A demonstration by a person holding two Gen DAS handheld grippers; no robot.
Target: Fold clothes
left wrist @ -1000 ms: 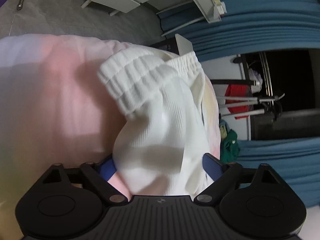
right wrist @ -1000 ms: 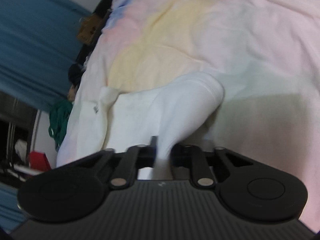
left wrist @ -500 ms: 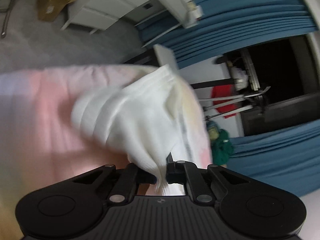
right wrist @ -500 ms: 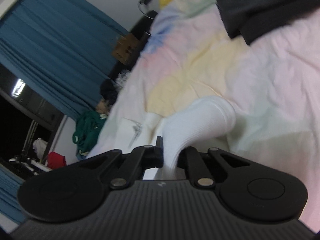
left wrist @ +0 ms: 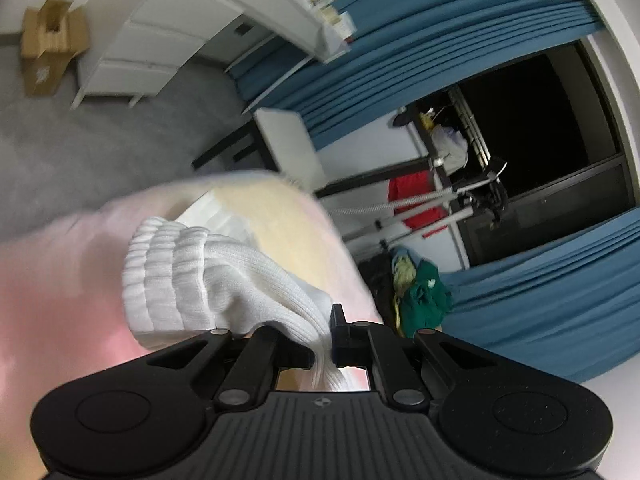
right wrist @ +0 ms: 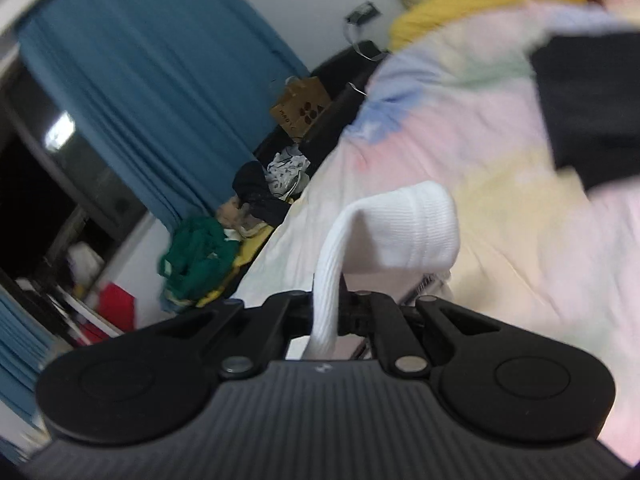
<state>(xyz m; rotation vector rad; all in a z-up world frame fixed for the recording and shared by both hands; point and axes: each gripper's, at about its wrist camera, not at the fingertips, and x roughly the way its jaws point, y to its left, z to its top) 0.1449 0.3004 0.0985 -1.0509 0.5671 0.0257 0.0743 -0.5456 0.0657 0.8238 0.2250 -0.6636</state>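
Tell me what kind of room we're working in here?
Most likely a bedroom: pastel bedding under the white garment, blue curtains around a dark window, and a white drawer unit.

From my left wrist view, the white ribbed garment vanishes between the left gripper and its housing, so I cannot see its lower end. The pastel bedsheet is smeared by blur. On the right wrist view, the black cloth is cut off by the edge, and I cannot identify the blurred floor pile.
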